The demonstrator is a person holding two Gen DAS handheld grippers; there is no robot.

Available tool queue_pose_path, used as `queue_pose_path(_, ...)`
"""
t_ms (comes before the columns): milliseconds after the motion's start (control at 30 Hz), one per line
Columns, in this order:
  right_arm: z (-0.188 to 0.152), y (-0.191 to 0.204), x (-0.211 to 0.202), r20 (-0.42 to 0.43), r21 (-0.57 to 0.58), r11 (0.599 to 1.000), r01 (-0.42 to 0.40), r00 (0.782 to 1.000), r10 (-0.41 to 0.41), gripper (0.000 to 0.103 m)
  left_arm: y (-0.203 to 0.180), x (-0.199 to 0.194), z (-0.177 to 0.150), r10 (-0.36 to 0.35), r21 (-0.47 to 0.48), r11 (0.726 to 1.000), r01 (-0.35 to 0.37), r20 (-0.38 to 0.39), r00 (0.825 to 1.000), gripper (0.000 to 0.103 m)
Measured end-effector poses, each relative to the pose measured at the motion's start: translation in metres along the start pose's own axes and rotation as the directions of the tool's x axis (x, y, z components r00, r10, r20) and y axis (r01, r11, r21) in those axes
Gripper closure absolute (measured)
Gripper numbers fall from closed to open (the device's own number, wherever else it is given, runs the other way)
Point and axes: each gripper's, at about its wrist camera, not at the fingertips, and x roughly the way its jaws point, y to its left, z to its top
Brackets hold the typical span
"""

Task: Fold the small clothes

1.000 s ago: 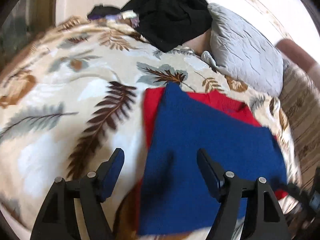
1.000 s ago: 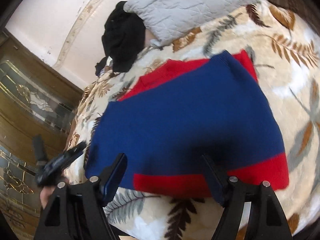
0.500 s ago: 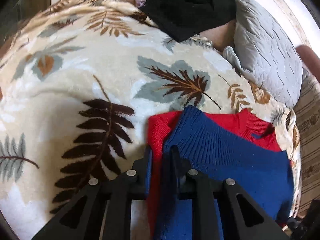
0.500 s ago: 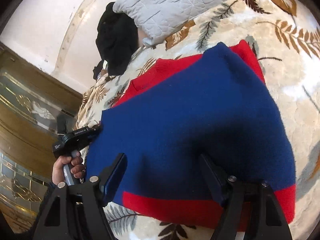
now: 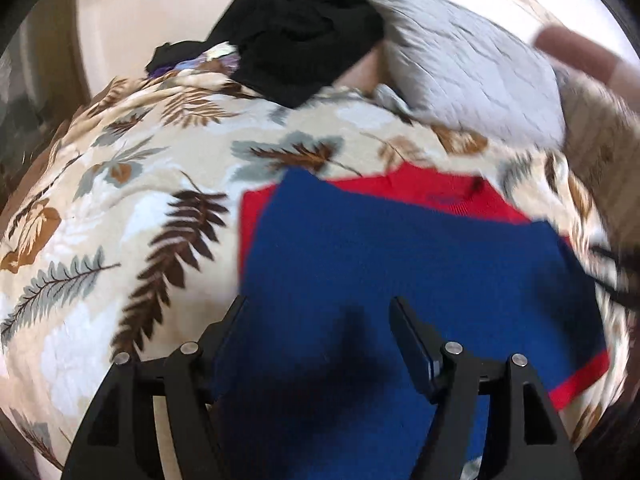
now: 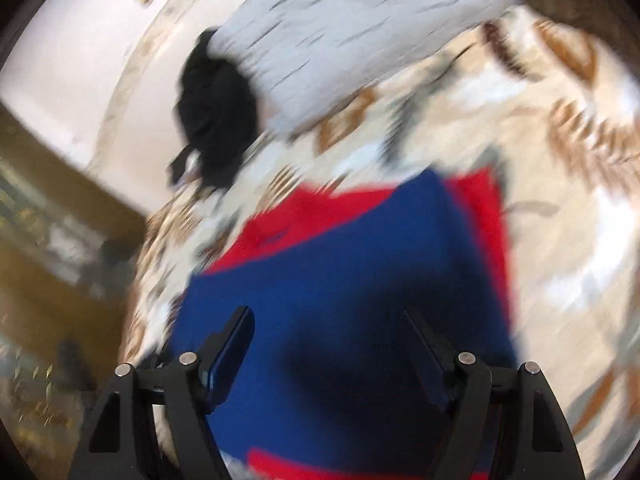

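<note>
Surface: we see a bed covered by a cream blanket (image 5: 132,216) printed with brown, tan and grey leaves; it fills most of both views.
Sweater: a blue and red sweater (image 5: 400,264) lies flat on the blanket, folded so that a blue panel sits over the red, with red showing along its far edge and near one lower corner.
Sweater, right view: the same sweater (image 6: 344,288) lies under us, with red at its far edge, along its right side and as a band at the near edge.
Left gripper: our left gripper (image 5: 318,320) hangs over the near part of the blue panel; its jaws are opening, with the cloth beneath them and nothing pinched between them.
Right gripper: our right gripper (image 6: 328,332) hangs over the blue panel too, jaws spread wide and holding nothing.
Head of the bed: a grey quilted pillow (image 5: 472,88) lies at the far edge of the blanket, well apart from the sweater.
Dark clothes: a heap of black clothes (image 5: 304,36) sits beside the pillow at the far edge, touching it.
Room: a pale wall (image 6: 80,40) rises behind the bed, and a brown wooden panel (image 6: 52,264) stands at the left of the right view.
Sharpness: the right view is heavily blurred, so we cannot tell finer detail there.
</note>
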Motion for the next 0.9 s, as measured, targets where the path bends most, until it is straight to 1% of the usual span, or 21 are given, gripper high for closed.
queue_pose_path(67, 0.008, -0.014, -0.005, 0.025, 0.012, 0.998, 0.060, 0.998, -0.060, 0.025, -0.008, 0.006, -0.008, 0.006, 0.028, 1.000, -0.006, -0.016, 1.000, 0.032)
queue_pose_path(167, 0.021, -0.037, 0.004, 0.013, 0.007, 0.991, 0.134, 0.991, -0.134, 0.025, -0.015, 0.012, -0.015, 0.017, 0.053, 0.998, -0.016, -0.020, 1.000, 0.032)
queue_pose_path(233, 0.031, -0.050, 0.018, -0.019, 0.012, 0.991, 0.137, 0.990, -0.136, 0.025, -0.021, 0.015, -0.018, 0.028, 0.081, 0.996, -0.027, -0.017, 0.999, 0.032)
queue_pose_path(267, 0.035, -0.053, 0.025, -0.038, 0.011, 0.992, 0.124, 0.992, -0.124, 0.025, -0.022, 0.016, -0.020, 0.031, 0.089, 0.996, -0.030, -0.014, 0.999, 0.032)
queue_pose_path(300, 0.040, -0.054, 0.036, -0.080, 0.002, 0.995, 0.100, 0.992, -0.099, 0.025, -0.022, 0.017, -0.020, 0.036, 0.092, 0.995, -0.034, -0.016, 0.999, 0.032)
queue_pose_path(333, 0.042, -0.052, 0.050, -0.134, -0.021, 0.997, 0.073, 0.988, -0.075, 0.030, -0.022, 0.018, -0.021, 0.036, 0.090, 0.995, -0.034, -0.017, 0.999, 0.031)
queue_pose_path(367, 0.041, -0.047, 0.057, -0.162, -0.058, 0.994, 0.093, 0.982, -0.101, 0.048, -0.022, 0.018, -0.021, 0.035, 0.087, 0.996, -0.033, -0.016, 0.999, 0.031)
queue_pose_path(400, 0.041, -0.043, 0.058, -0.156, -0.084, 0.988, 0.130, 0.977, -0.142, 0.080, -0.022, 0.018, -0.021, 0.035, 0.086, 0.996, -0.034, -0.017, 0.999, 0.031)
queue_pose_path(467, 0.044, -0.041, 0.050, -0.110, -0.080, 0.984, 0.160, 0.980, -0.168, 0.083, -0.023, 0.018, -0.021, 0.038, 0.090, 0.995, -0.037, -0.017, 0.999, 0.031)
queue_pose_path(500, 0.045, -0.046, 0.049, -0.096, -0.060, 0.980, 0.189, 0.976, -0.194, 0.083, -0.023, 0.018, -0.022, 0.039, 0.092, 0.995, -0.037, -0.016, 0.999, 0.031)
queue_pose_path(533, 0.045, -0.053, 0.051, -0.101, -0.038, 0.977, 0.212, 0.971, -0.214, 0.081, -0.024, 0.019, -0.022, 0.039, 0.094, 0.995, -0.038, -0.018, 0.999, 0.031)
queue_pose_path(567, 0.043, -0.059, 0.050, -0.103, -0.010, 0.977, 0.213, 0.972, -0.213, 0.074, -0.024, 0.020, -0.022, 0.044, 0.096, 0.994, -0.042, -0.020, 0.999, 0.031)
queue_pose_path(600, 0.042, -0.057, 0.045, -0.095, -0.010, 0.979, 0.202, 0.975, -0.202, 0.061, -0.025, 0.019, -0.022, 0.048, 0.098, 0.994, -0.046, -0.022, 0.999, 0.031)
queue_pose_path(633, 0.040, -0.053, 0.038, -0.082, -0.022, 0.980, 0.197, 0.977, -0.199, 0.030, -0.025, 0.019, -0.022, 0.048, 0.096, 0.994, -0.046, -0.022, 0.999, 0.031)
queue_pose_path(667, 0.036, -0.047, 0.027, -0.050, -0.036, 0.981, 0.193, 0.980, -0.195, 0.020, -0.025, 0.019, -0.022, 0.047, 0.094, 0.995, -0.045, -0.023, 0.999, 0.031)
queue_pose_path(700, 0.030, -0.040, 0.013, -0.012, -0.049, 0.982, 0.180, 0.983, -0.181, 0.018, -0.024, 0.019, -0.022, 0.047, 0.093, 0.995, -0.045, -0.023, 0.999, 0.031)
queue_pose_path(767, 0.018, -0.024, -0.007, 0.009, -0.048, 0.991, 0.122, 0.993, -0.122, 0.018, -0.025, 0.018, -0.023, 0.051, 0.094, 0.994, -0.049, -0.022, 0.998, 0.031)
queue_pose_path(800, 0.011, -0.017, -0.016, 0.012, -0.039, 0.996, 0.076, 0.997, -0.075, 0.018, -0.025, 0.019, -0.023, 0.055, 0.095, 0.994, -0.052, -0.021, 0.998, 0.031)
queue_pose_path(833, 0.000, -0.007, -0.024, -0.001, -0.035, 0.999, -0.005, 1.000, 0.005, 0.018, -0.026, 0.019, -0.023, 0.057, 0.096, 0.994, -0.055, -0.021, 0.998, 0.031)
queue_pose_path(900, -0.019, 0.005, -0.029, -0.044, -0.040, 0.993, -0.108, 0.993, 0.107, 0.018, -0.026, 0.018, -0.024, 0.058, 0.096, 0.994, -0.055, -0.022, 0.998, 0.031)
